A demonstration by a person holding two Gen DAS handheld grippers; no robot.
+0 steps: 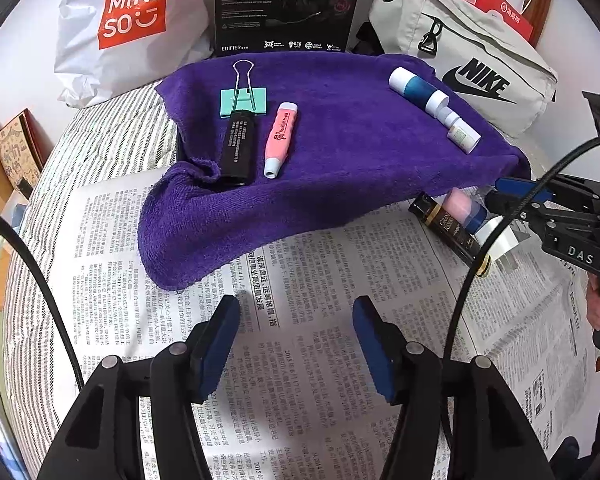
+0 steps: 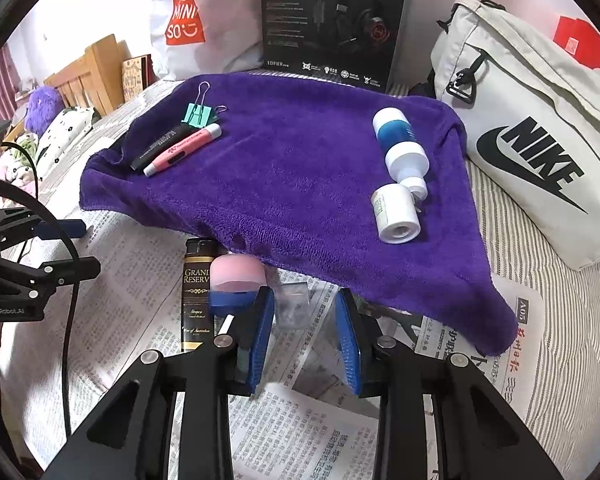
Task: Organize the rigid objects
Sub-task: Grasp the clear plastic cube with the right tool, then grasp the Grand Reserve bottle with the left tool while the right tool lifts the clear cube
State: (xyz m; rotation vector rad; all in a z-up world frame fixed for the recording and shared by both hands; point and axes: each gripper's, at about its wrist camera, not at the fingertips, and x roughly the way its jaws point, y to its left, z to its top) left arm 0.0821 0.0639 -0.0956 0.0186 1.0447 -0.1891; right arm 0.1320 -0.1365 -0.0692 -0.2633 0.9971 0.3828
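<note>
Blue-padded left gripper (image 1: 296, 344) hangs wide open over crinkled newspaper (image 1: 300, 360), while the right gripper (image 2: 304, 336), also agape and empty, nears a plush purple towel (image 2: 292, 168).

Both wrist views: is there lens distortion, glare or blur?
Left wrist view: strong fisheye bending, dark corners; purple towel and newspaper print sharp, no glare. Right wrist view: same bending; the pink-capped item beside the open right gripper looks soft.

Stood behind: a white Miniso bag (image 1: 128, 28), a black Edifier box (image 1: 286, 4), a grey Nike pouch (image 1: 468, 60); lay beneath: spread newspaper (image 1: 320, 352), striped bedding (image 1: 112, 136).
</note>
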